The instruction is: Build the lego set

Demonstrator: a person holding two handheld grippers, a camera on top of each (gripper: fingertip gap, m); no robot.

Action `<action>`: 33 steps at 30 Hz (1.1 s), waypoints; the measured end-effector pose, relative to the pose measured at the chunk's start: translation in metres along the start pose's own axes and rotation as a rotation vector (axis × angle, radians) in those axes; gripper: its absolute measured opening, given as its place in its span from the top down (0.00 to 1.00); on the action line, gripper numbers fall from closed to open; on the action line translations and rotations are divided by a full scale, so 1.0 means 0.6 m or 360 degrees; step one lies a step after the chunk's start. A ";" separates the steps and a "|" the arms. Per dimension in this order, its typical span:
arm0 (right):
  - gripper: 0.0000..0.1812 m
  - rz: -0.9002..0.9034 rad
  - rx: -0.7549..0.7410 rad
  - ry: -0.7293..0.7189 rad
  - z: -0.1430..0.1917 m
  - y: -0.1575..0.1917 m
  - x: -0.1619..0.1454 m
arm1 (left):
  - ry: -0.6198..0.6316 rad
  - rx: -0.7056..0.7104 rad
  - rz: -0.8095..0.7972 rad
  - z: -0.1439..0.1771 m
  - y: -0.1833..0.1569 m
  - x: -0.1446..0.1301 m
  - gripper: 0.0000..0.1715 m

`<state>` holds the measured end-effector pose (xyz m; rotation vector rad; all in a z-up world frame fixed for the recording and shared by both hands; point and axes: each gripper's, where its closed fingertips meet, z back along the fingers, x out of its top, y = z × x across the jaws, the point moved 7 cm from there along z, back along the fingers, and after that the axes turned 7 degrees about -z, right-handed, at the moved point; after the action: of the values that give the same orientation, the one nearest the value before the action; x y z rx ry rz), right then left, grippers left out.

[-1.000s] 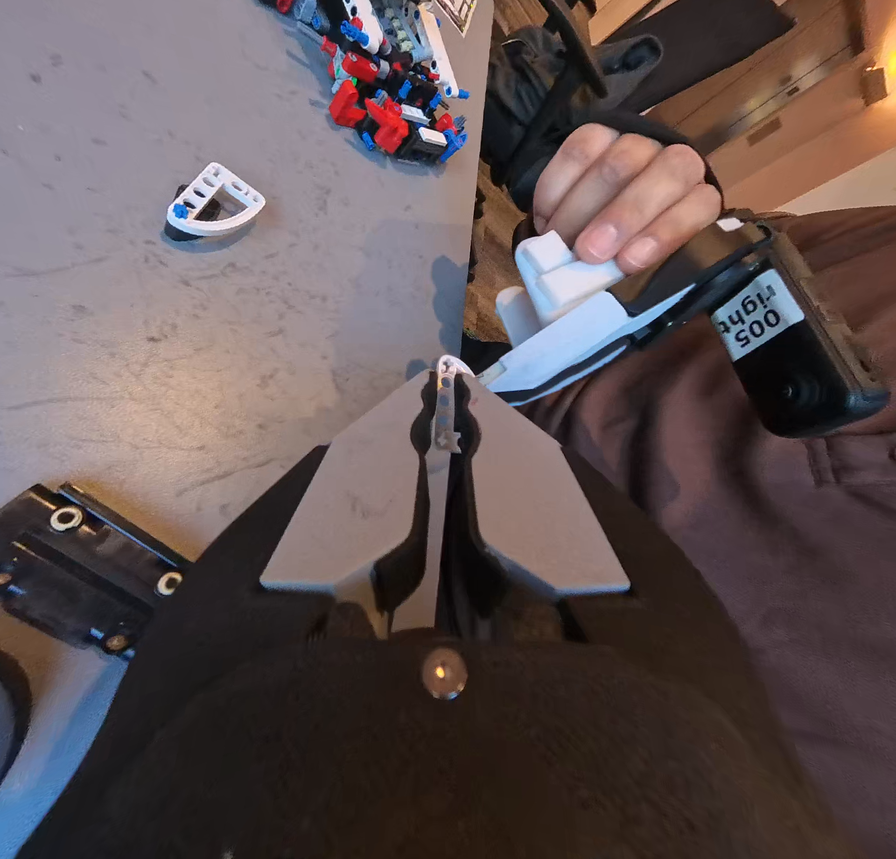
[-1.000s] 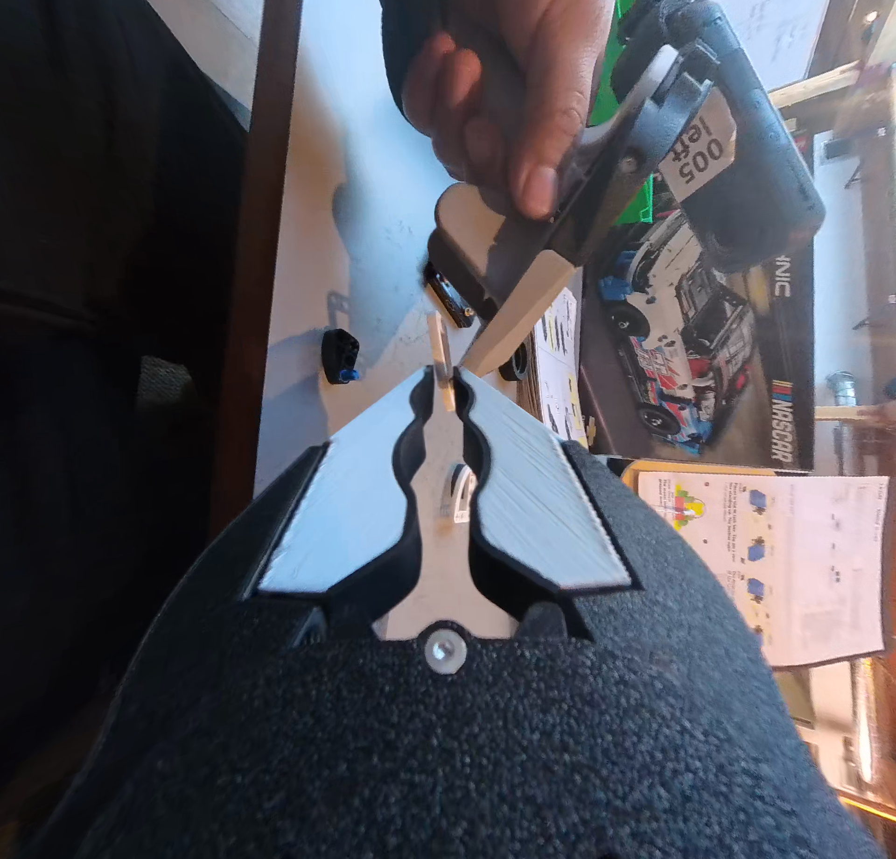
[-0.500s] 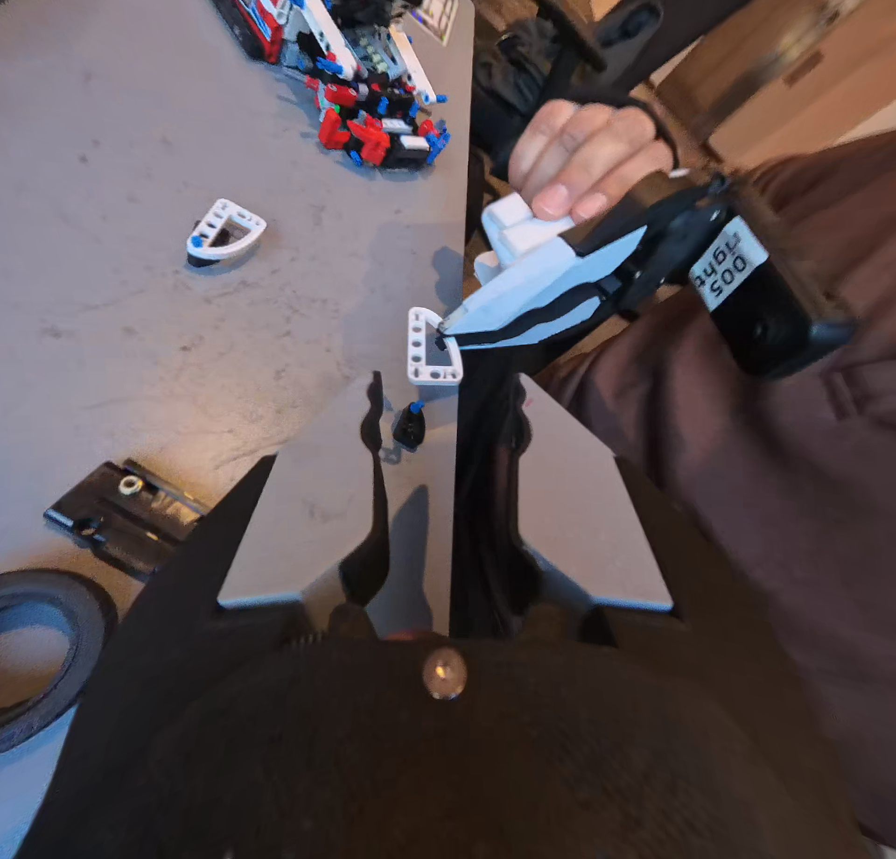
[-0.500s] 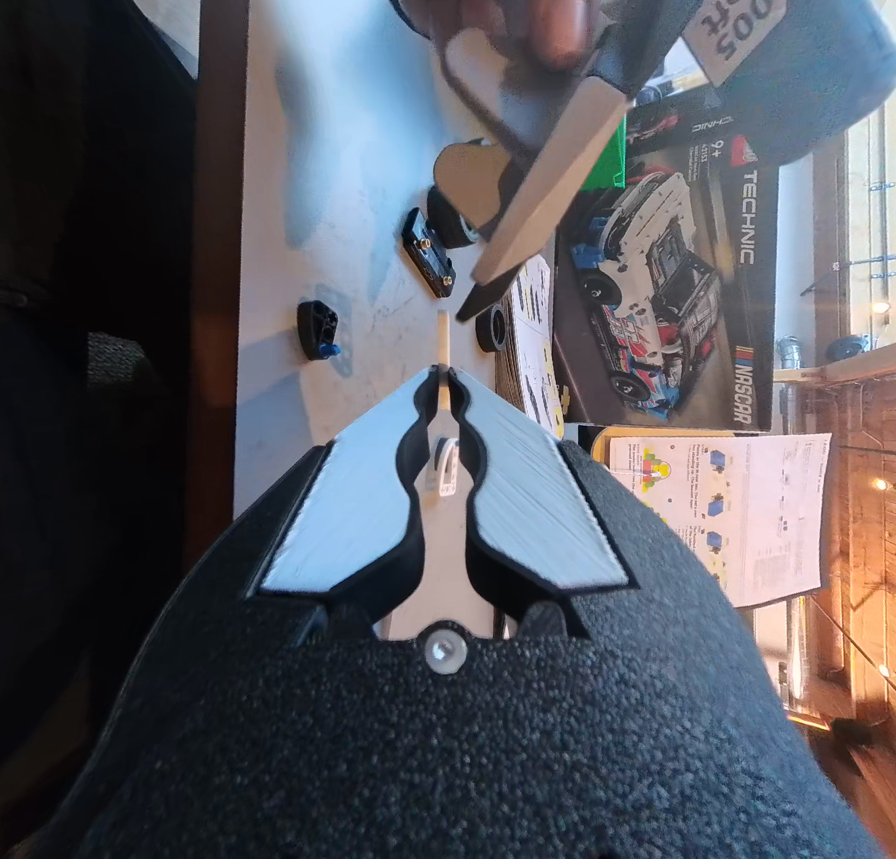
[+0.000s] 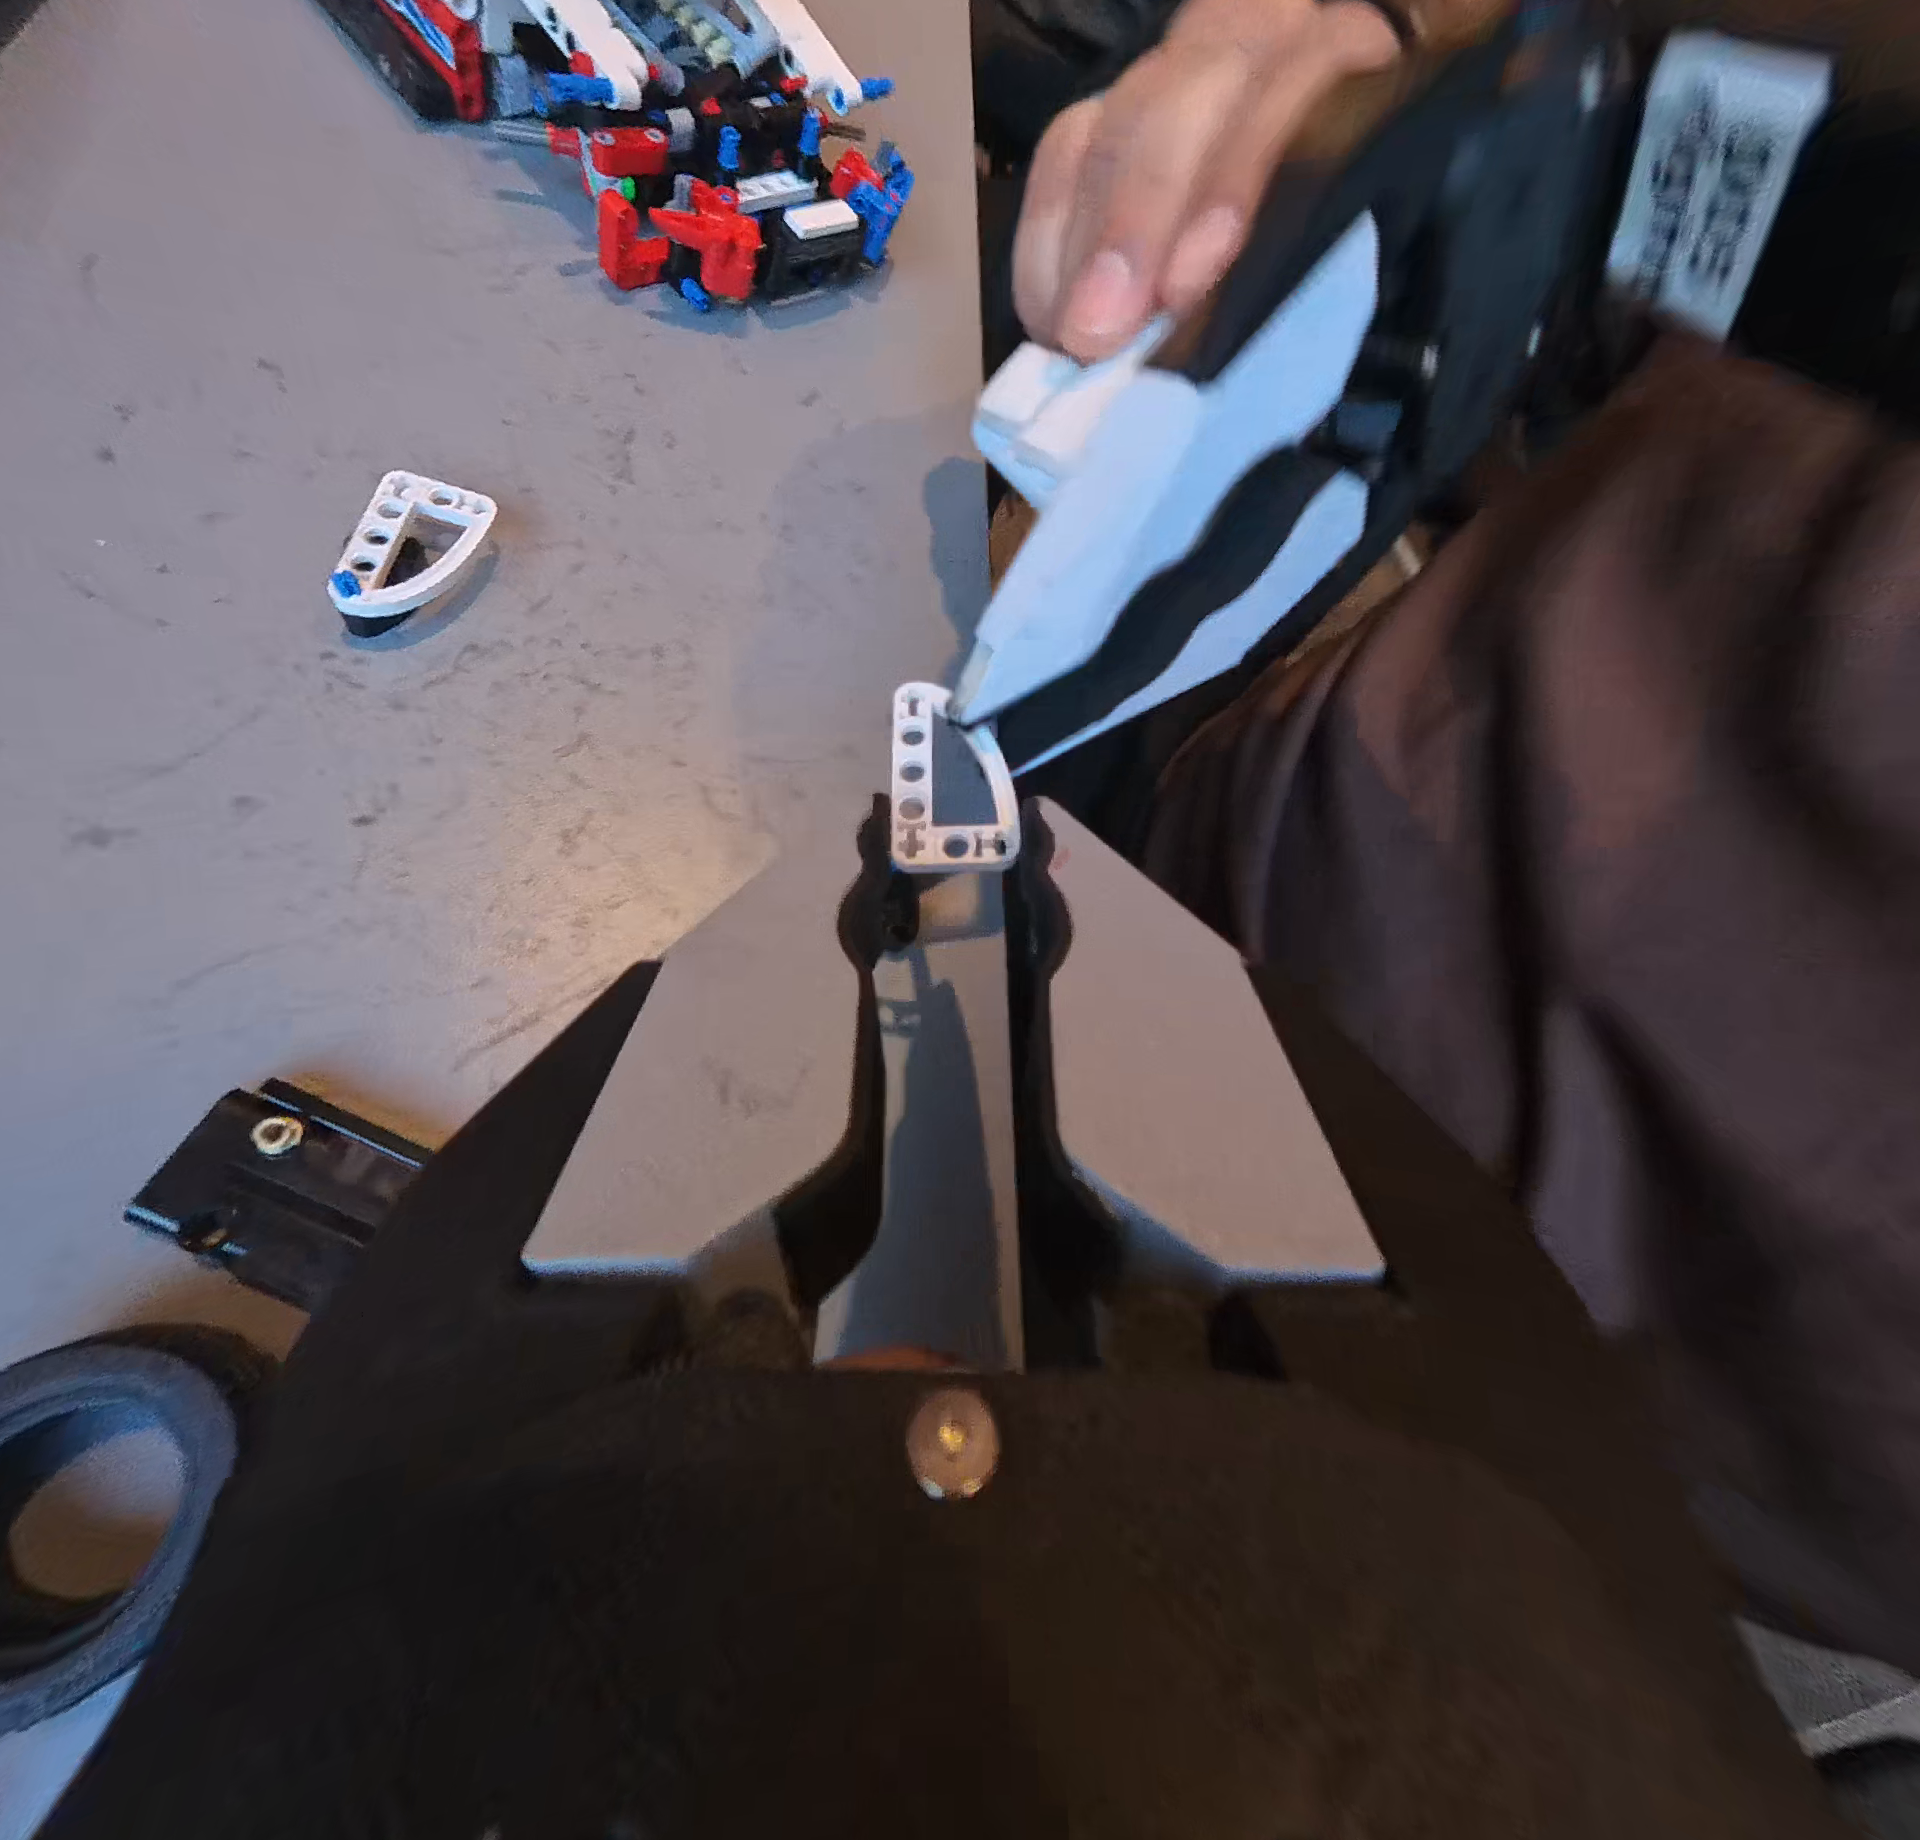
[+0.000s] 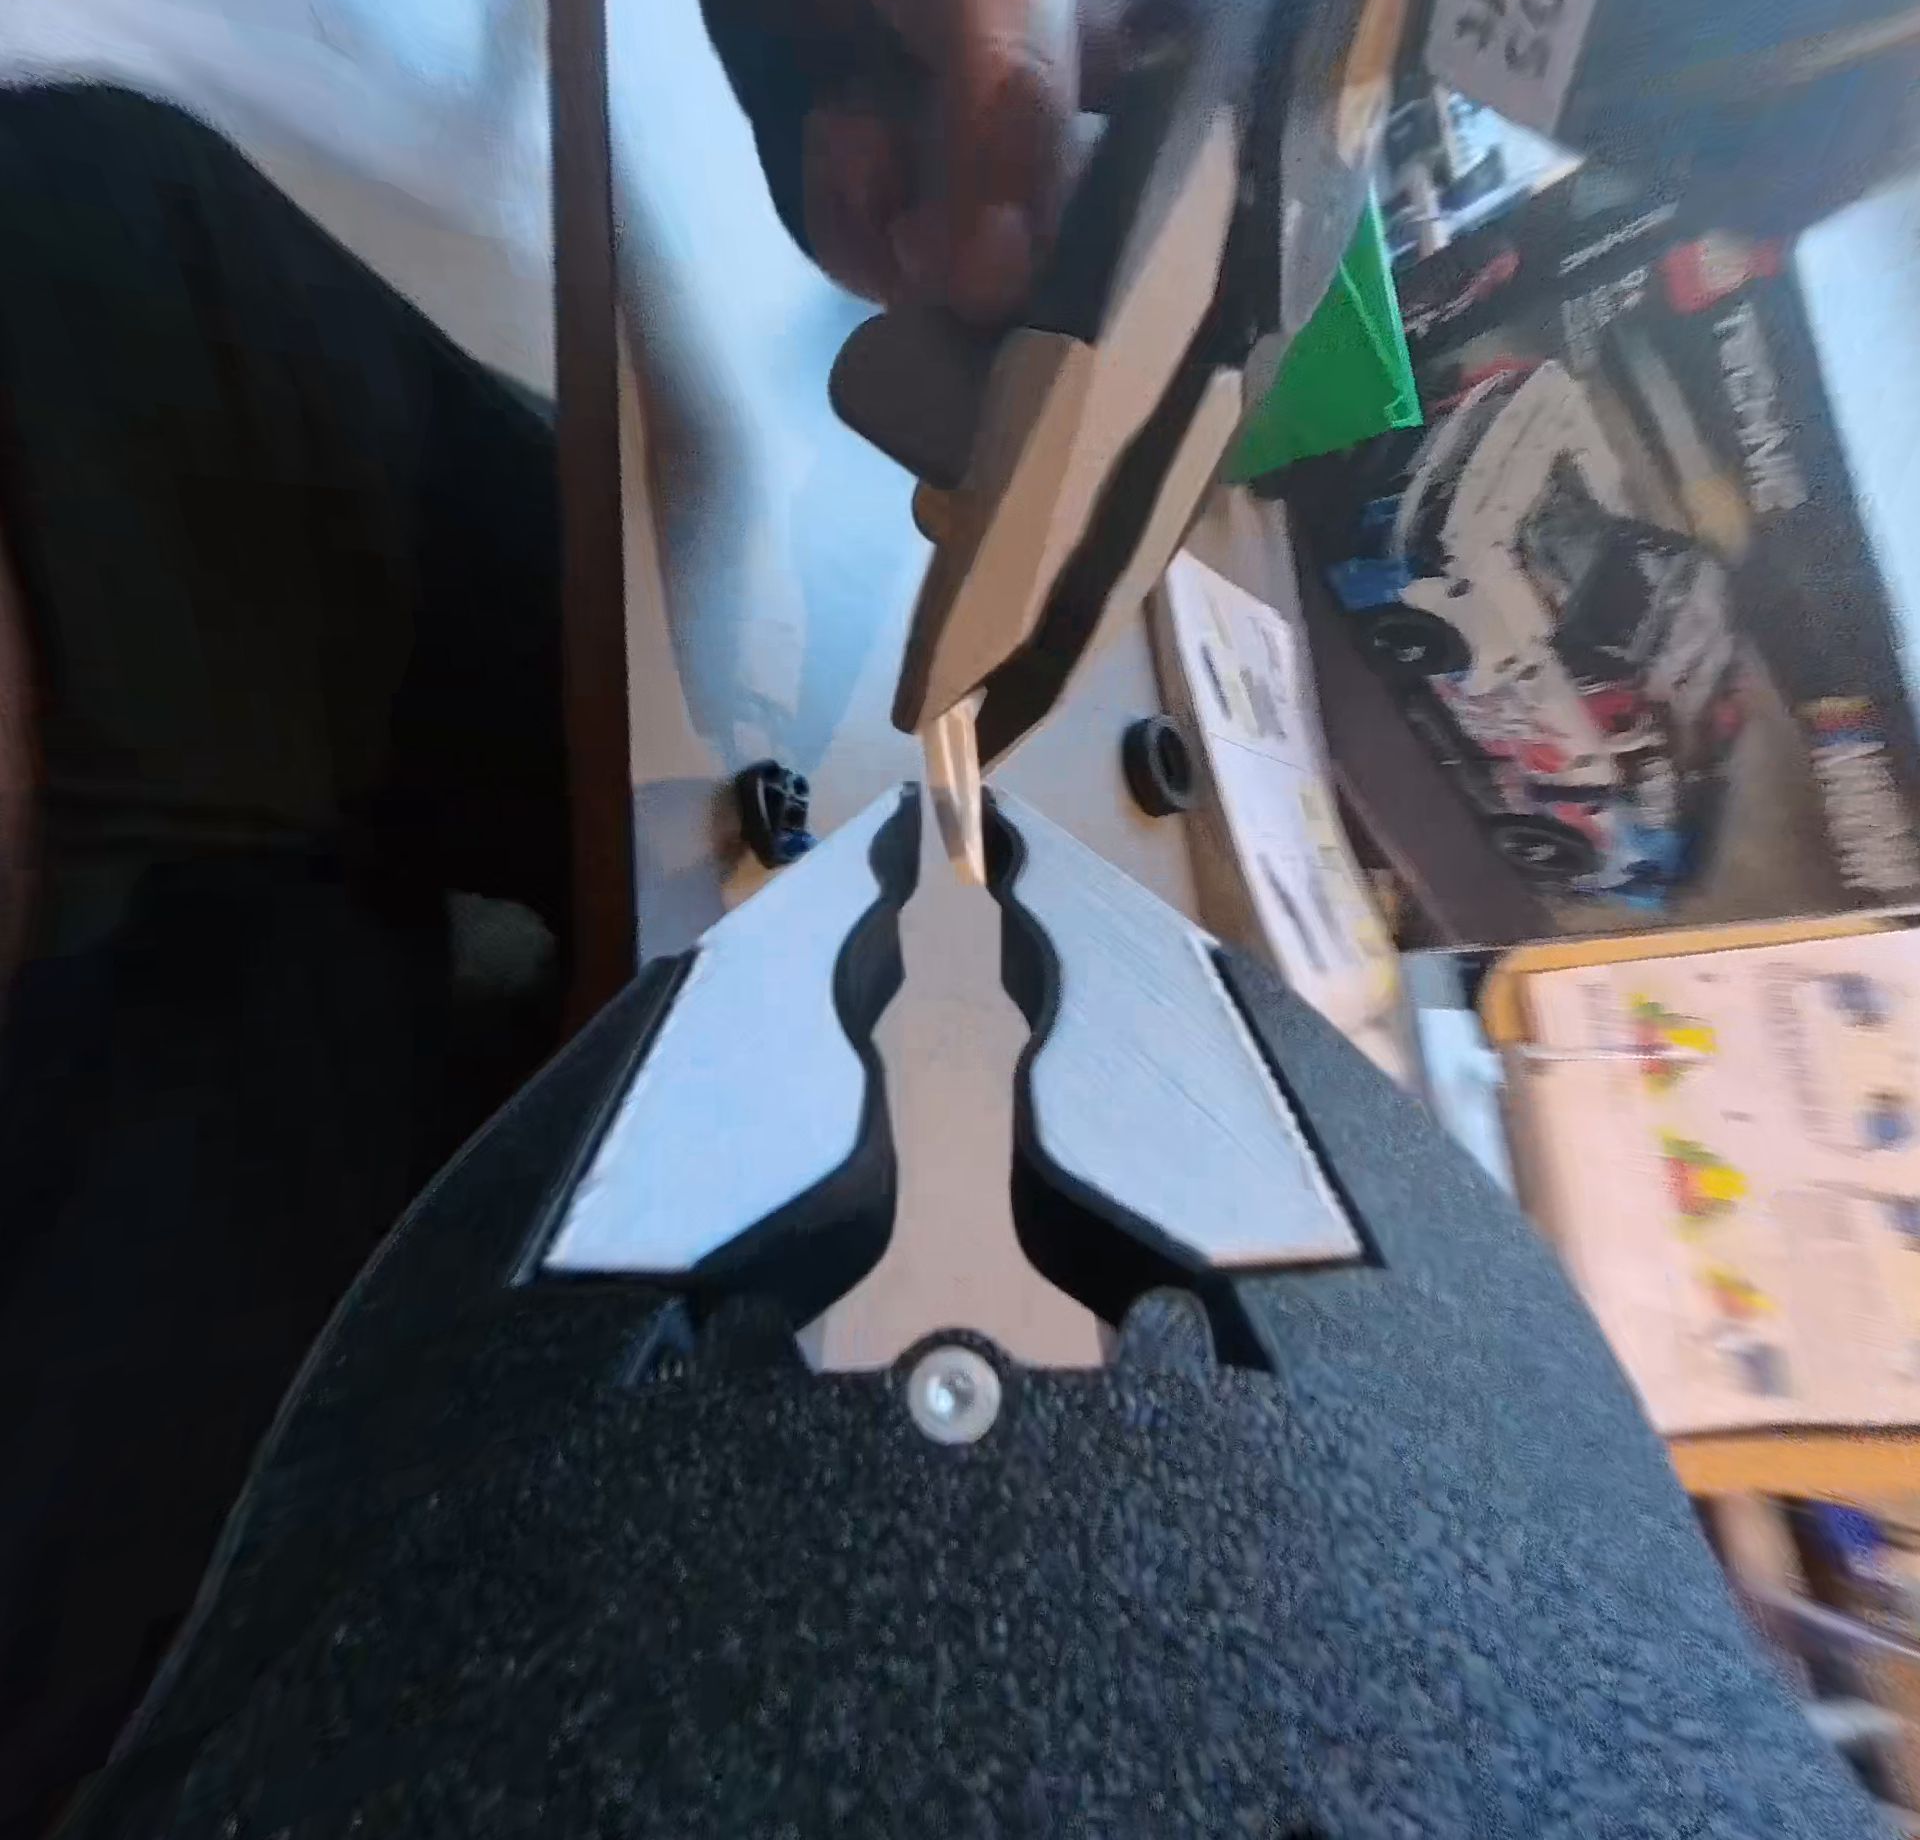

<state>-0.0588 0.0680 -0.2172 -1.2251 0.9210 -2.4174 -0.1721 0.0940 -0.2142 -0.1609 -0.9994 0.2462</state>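
Note:
A white curved Lego panel (image 5: 912,772) hangs over the grey table's right edge (image 5: 977,543). My left gripper (image 5: 954,826) is shut across the panel's lower end, one jaw on each side. My right gripper (image 5: 987,741) comes in from the upper right; its jaws stand slightly apart at the panel's top. In the right wrist view the panel (image 6: 951,803) is edge-on and tilted, loose between my right gripper's (image 6: 945,803) jaws, with the left gripper (image 6: 940,725) pinching its far end. The partly built red, white and black car (image 5: 665,107) stands at the back.
A second white curved panel (image 5: 410,543) lies mid-table. A black plate (image 5: 281,1188) and a tyre (image 5: 94,1458) lie near left. A black connector (image 6: 769,798), a small tyre (image 6: 1158,762), the set's box (image 6: 1621,585) and an instruction sheet (image 6: 1714,1167) lie nearby. The grippers are tip to tip, or close to it.
Half a second ago my left gripper was wide open and the right held the panel. Now the left has closed on the panel's lower end and the right jaws have parted a little.

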 end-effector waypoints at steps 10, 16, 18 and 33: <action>0.88 -0.0807 0.0697 -0.0022 -0.020 -0.007 -0.047 | 0.0336 0.0103 -0.0553 -0.024 -0.012 -0.023 0.87; 0.91 -0.0754 0.0724 0.0009 -0.036 0.000 -0.053 | 0.0296 0.0071 -0.0596 -0.019 -0.009 -0.027 0.87; 0.92 -0.0777 0.0753 -0.0008 -0.038 -0.001 -0.050 | 0.0281 0.0061 -0.0605 -0.015 -0.010 -0.028 0.87; 0.92 -0.0758 0.0781 0.0055 -0.049 0.004 -0.049 | 0.0187 0.0037 -0.0592 -0.015 -0.003 -0.049 0.87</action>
<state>-0.0648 0.0931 -0.2501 -1.3113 0.0073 -2.7831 -0.1791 0.0839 -0.2424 0.0331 -0.8903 -0.0909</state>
